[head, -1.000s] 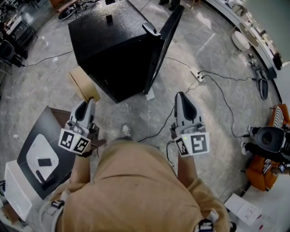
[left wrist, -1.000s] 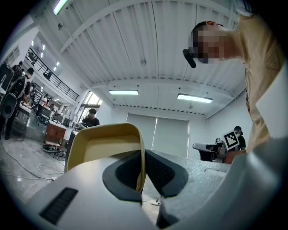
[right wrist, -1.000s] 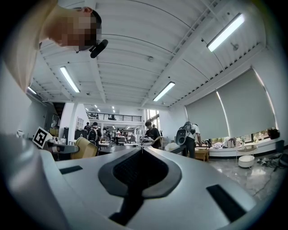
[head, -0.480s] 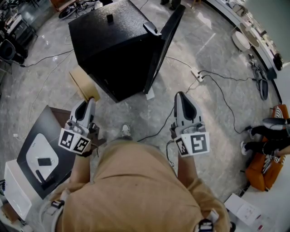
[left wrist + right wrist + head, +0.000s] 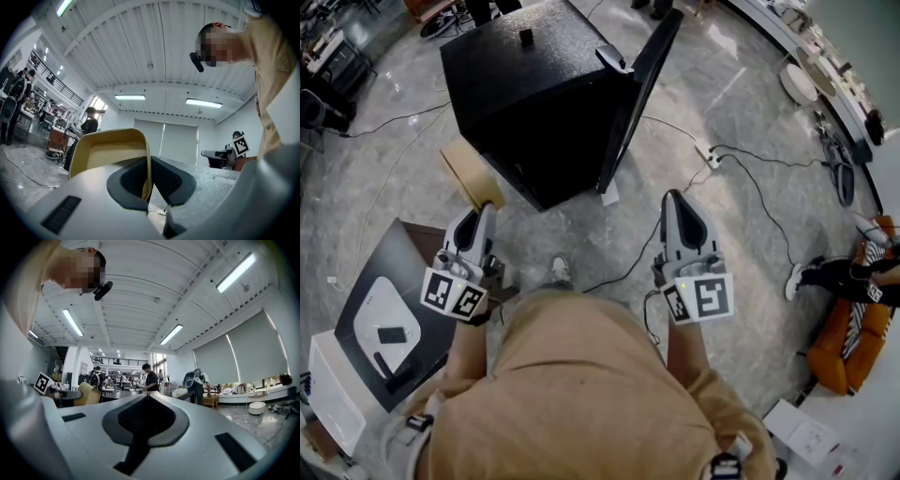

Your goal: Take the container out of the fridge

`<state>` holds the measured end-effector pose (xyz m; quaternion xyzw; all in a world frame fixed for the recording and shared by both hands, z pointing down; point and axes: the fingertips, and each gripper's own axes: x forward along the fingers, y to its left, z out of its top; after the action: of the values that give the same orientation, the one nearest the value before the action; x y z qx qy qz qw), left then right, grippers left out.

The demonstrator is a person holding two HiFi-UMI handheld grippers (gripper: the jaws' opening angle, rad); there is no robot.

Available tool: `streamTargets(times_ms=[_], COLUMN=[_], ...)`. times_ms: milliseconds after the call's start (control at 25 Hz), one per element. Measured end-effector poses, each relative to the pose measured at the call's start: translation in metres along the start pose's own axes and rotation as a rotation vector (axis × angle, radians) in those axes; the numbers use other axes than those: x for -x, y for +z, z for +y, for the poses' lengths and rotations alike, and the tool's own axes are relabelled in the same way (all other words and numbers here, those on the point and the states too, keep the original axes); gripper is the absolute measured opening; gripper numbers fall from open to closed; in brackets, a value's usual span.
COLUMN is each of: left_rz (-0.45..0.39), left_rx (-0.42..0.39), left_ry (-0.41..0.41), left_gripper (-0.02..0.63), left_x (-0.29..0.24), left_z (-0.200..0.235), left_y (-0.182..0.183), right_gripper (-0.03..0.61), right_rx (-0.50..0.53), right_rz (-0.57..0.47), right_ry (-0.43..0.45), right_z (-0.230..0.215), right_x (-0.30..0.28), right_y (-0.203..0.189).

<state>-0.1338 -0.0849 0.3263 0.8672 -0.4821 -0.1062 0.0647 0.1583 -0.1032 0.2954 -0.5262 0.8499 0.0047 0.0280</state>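
Container [image 5: 471,174], tan, open-topped: already outside the fridge [image 5: 525,84] and in front of it. My left gripper [image 5: 483,211] pinches its near wall, jaws almost together, and its body extends ahead of them. Right gripper [image 5: 674,199]: jaws together, empty, farther off. Fridge door [image 5: 639,89] stands open. I can read no writing.

My head camera looks steeply down over the left gripper [image 5: 483,211], right gripper [image 5: 675,199] and fridge [image 5: 534,84]. Each gripper camera sits close behind its jaws, facing level outward; both catch the ceiling [image 5: 154,47].
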Motion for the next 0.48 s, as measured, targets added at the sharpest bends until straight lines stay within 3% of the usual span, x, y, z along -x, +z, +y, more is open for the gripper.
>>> streamTargets(times_ms=[480], left_rz=[-0.003], left_rx=[-0.003], left_ry=[-0.004], left_gripper=[0.020], left_x=[-0.0012], left_z=[-0.0022], left_y=[-0.0003], right_gripper=[0.000], right_rx=[-0.002], right_rz=[0.002], right_ry=[0.006], right_z=[-0.0008], right_x=[-0.0031], right_y=[0.0000])
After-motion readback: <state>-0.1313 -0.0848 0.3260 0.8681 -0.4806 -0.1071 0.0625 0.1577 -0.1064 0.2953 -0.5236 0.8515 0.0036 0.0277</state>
